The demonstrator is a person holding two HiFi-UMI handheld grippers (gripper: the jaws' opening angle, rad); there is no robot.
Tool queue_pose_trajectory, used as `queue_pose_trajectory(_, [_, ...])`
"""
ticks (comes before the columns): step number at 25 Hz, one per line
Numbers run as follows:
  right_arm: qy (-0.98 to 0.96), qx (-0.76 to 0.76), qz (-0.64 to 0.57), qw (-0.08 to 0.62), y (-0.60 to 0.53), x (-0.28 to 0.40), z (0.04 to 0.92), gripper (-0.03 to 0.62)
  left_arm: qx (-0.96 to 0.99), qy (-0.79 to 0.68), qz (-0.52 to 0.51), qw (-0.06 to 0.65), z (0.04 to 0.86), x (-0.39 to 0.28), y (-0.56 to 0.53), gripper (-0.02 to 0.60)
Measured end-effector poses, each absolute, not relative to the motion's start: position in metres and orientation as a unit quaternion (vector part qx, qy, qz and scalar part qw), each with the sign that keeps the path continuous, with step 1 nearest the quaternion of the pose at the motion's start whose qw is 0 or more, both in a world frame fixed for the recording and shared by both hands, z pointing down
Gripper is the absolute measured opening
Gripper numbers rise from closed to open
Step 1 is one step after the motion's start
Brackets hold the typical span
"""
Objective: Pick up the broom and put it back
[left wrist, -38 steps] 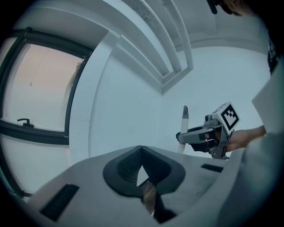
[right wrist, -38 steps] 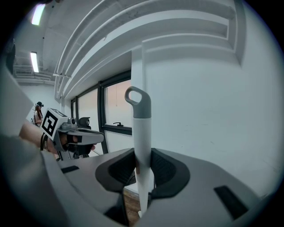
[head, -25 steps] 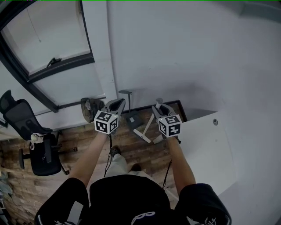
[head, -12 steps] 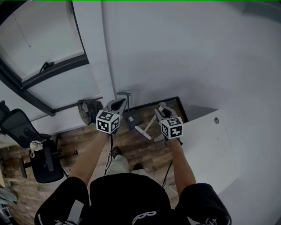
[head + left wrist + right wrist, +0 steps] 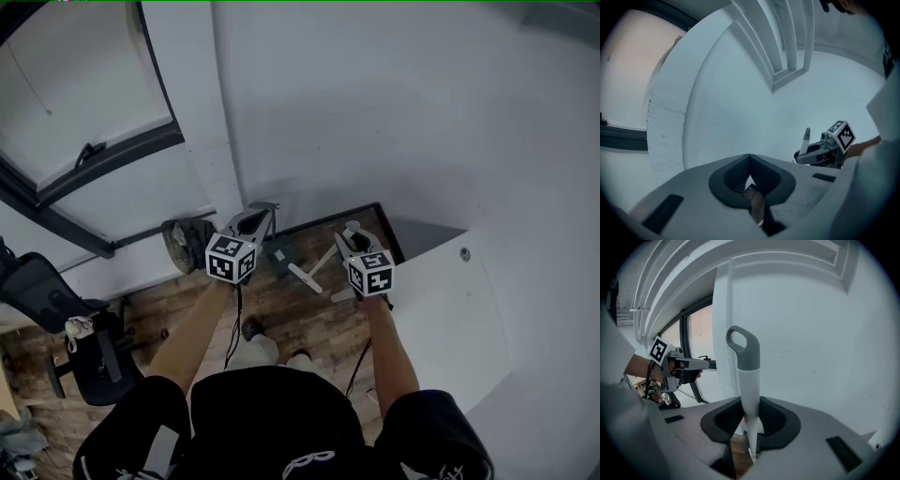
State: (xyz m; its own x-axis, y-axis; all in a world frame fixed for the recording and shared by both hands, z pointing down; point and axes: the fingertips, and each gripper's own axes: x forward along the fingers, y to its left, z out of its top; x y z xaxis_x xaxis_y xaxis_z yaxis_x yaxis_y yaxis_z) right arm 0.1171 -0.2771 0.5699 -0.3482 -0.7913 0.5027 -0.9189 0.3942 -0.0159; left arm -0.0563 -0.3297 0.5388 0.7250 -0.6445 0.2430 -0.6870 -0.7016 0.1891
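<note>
Right gripper [image 5: 751, 423] clamps the broom [image 5: 746, 380] handle (left gripper [image 5: 749, 172] seemingly empty).

Smooth plastic broom [image 5: 749, 394], wooden floor [image 5: 291, 314]

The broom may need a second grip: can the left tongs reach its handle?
Probably yes: the handle sticks up bare above the right tongs, nothing between, but the shut left tongs must open first.

Cool, dim daylight comes from the window [image 5: 75, 89]; edges warp, corners go dark.
</note>
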Motion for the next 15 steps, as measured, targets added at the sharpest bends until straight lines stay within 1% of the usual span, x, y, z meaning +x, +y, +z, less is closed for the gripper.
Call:
queue_pose_trajectory(8, [-0.803,0.532,0.154,0.22,-0.298,0.116,0.58,0.115,0.921,-0.354,0.078,0.141,0.544,-0.061,-0.34,0.017])
queue_pose_trajectory(15, [-0.823,0.493,0.151,0.238,-0.315,0.116,0.595,0.115,0.91,-0.378,0.077,0.151,0.553,-0.06,-0.353,0.018])
